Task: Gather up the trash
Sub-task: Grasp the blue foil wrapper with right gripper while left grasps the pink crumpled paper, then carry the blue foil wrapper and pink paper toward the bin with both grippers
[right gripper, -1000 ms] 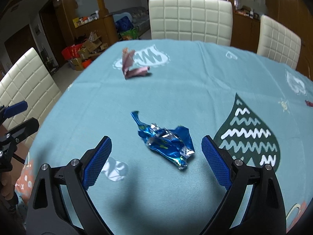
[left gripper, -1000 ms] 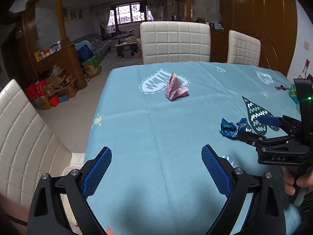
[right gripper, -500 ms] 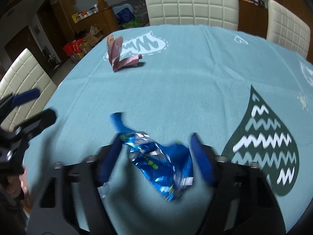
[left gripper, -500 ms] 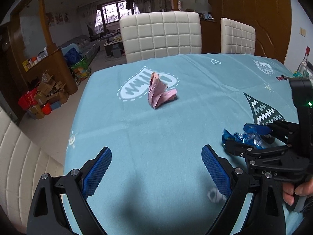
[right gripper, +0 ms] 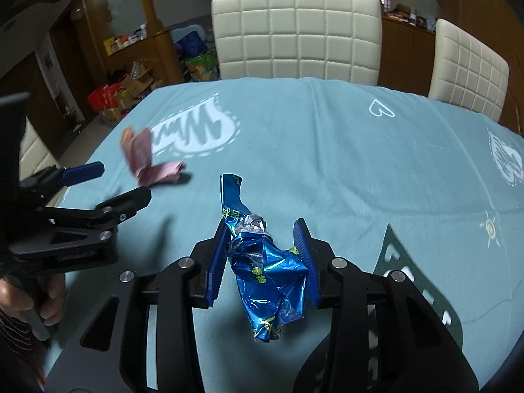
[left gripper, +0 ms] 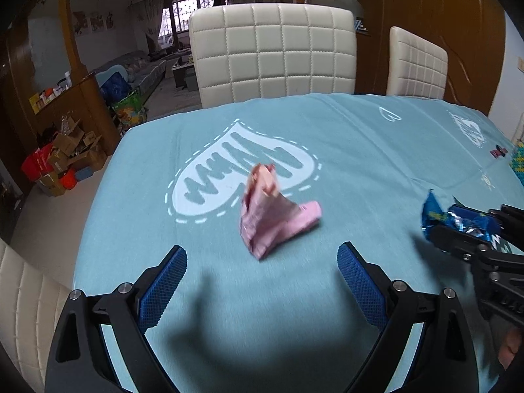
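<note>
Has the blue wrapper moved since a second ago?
Yes. The blue wrapper has come off the teal tablecloth, where it lay flat, and is now between the closing jaws of the right hand-held gripper.

The tabletop [left gripper: 360, 150] is covered by a light blue cloth printed with a large pale heart with dashed outline [left gripper: 235, 170], a small outlined heart [left gripper: 389, 116] farther back and a dark drop shape with white zigzags [right gripper: 435, 268] toward the right. A crumpled pink wrapper [left gripper: 271, 213] lies on the cloth at the near edge of the pale heart, one end standing up. Near the far right edge lie a small dark red and pink item [left gripper: 498, 152] and something with a green and yellow pattern [left gripper: 518, 163], both too small to identify.
</note>
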Motion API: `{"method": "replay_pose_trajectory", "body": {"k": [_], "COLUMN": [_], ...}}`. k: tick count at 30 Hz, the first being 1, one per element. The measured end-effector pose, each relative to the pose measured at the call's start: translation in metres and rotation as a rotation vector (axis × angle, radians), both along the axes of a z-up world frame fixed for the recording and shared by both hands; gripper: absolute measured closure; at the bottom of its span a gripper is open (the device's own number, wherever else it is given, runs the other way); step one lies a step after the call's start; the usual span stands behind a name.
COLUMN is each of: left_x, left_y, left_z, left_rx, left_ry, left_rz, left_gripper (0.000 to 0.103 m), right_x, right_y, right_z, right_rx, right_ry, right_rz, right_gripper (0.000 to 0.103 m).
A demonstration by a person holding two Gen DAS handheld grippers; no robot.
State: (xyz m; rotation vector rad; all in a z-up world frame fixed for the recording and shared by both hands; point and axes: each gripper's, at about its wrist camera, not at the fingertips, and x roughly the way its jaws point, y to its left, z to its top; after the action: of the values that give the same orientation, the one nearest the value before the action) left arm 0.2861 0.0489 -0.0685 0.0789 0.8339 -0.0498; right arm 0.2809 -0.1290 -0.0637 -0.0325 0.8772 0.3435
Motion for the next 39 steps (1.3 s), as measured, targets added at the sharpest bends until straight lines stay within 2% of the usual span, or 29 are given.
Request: {"method": "replay_pose_trajectory", "body": {"k": [5,9,11,12,13,14,15,16,18,19,32,39], "left_x": [0.02,0.027,0.03,0.031,0.032,0.033,0.034,0.032,0.028,0.025,-0.034,-0.073], "left_y": [0.007,0.005,0.002,0.001,-0.001,-0.002,-0.003,-0.003,-0.007,-0.009,-0.017,-0.018], "left_z": [0.003,0.001,-0.002,-0.004,-0.006,-0.008,-0.009,-0.009,-0.006,-0.004,0.025,0.03], "left_rx": [-0.016,0.02,0.045,0.046,0.055,0.066,0.061,0.047,0.082,0.086,0.103,0.099], "left_ry": [-0.04,-0.054,-0.053,-0.044,-0.034,-0.019,-0.004,-0.002,-0.008,-0.011,-0.061,-0.06], "left_rz": [0.021,0.011,0.005,-0.004,-0.01,-0.015,-0.026,-0.038,-0.033,-0.041,-0.074,-0.087], "left_gripper": [0.012,0.012,0.018,0.028,0.043,0.052,0.066,0.076,0.091,0.094,0.096,0.096], "right_x": [0.013,0.015,0.016,0.015,0.015,0.015,0.014,0.014,0.012,0.01,-0.03,-0.06], "right_y": [0.001,0.002,0.003,0.003,0.003,0.003,0.003,0.003,0.002,0.002,0.007,0.007], "right_z": [-0.002,-0.005,-0.007,-0.007,-0.008,-0.008,-0.007,-0.007,-0.005,-0.004,0.006,0.01], "right_rx": [0.003,-0.002,-0.003,-0.004,-0.006,-0.008,-0.006,-0.005,-0.003,-0.004,-0.012,-0.004], "right_ry": [0.008,0.013,0.017,0.018,0.018,0.018,0.017,0.018,0.016,0.014,0.004,0.002], "right_rz": [-0.008,-0.008,-0.008,-0.008,-0.008,-0.009,-0.01,-0.011,-0.012,-0.012,0.014,0.02], "right_gripper": [0.06,0.06,0.06,0.06,0.06,0.06,0.06,0.06,0.06,0.06,0.06,0.06]}}
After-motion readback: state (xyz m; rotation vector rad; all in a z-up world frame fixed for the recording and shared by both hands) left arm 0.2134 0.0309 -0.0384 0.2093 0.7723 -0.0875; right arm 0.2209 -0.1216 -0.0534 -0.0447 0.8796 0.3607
